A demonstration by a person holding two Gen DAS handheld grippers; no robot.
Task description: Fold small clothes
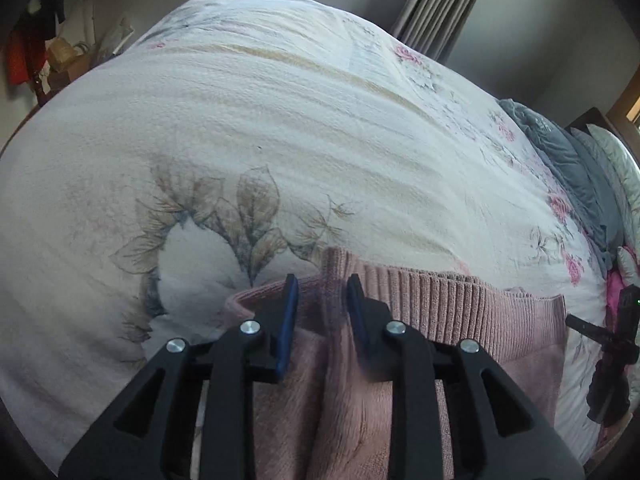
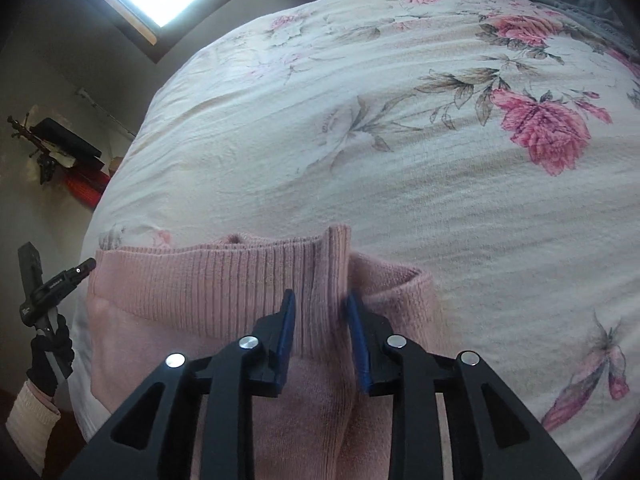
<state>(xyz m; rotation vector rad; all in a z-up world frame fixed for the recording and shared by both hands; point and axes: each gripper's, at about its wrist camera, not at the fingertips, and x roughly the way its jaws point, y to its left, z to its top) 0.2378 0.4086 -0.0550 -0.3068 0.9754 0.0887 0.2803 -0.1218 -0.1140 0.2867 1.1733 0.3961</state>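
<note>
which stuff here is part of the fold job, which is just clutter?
Job:
- pink knit garment, ribbed hem pinched at both ends
- left gripper, jaws shut on the hem
- right gripper, jaws shut on the hem
- floral bedspread, the work surface

Clutter:
- grey blanket at the bed's far end
- curtain
- red item beside the bed
</note>
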